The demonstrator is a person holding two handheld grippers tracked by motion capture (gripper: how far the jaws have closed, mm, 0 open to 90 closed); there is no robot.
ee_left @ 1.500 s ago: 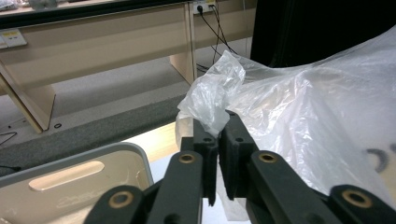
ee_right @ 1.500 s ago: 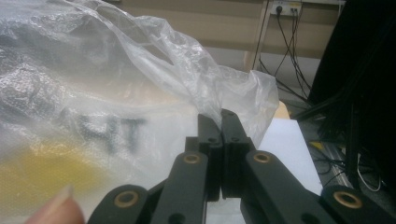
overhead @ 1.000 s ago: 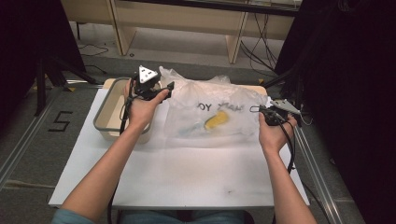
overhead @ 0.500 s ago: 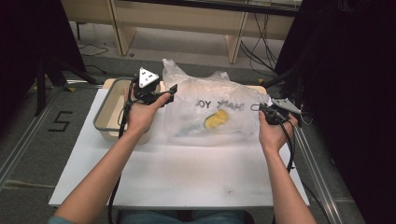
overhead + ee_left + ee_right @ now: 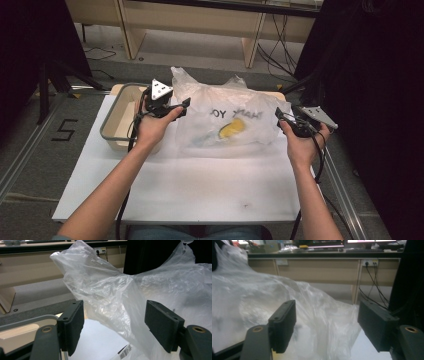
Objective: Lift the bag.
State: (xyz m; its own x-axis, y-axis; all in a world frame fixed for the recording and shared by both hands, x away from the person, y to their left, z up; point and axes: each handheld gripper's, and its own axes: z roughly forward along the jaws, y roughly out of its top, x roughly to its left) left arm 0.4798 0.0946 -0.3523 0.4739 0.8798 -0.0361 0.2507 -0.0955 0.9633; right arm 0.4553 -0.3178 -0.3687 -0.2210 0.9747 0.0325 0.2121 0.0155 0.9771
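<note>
Fingers (image 5: 72,326) of the left gripper (image 5: 172,107) are seen spread wide, with loose film of the clear plastic bag (image 5: 230,117) lying in the gap but not pressed by either pad. Fingers (image 5: 283,327) of the right gripper (image 5: 286,120) have just been opening and are now held wide; bag film is seen between and beyond them, unclamped. The bag is spread across the far middle of the white surface (image 5: 200,185), crumpled, with a peak raised at its far left. A yellow item (image 5: 232,129) is seen through the plastic near the bag's centre; dark lettering is printed just beyond it. The left gripper is held at the bag's left edge, the right gripper at its right edge. A beige tub (image 5: 117,117) with a grey rim is placed at the far left of the surface, just beside the left hand (image 5: 152,127).
</note>
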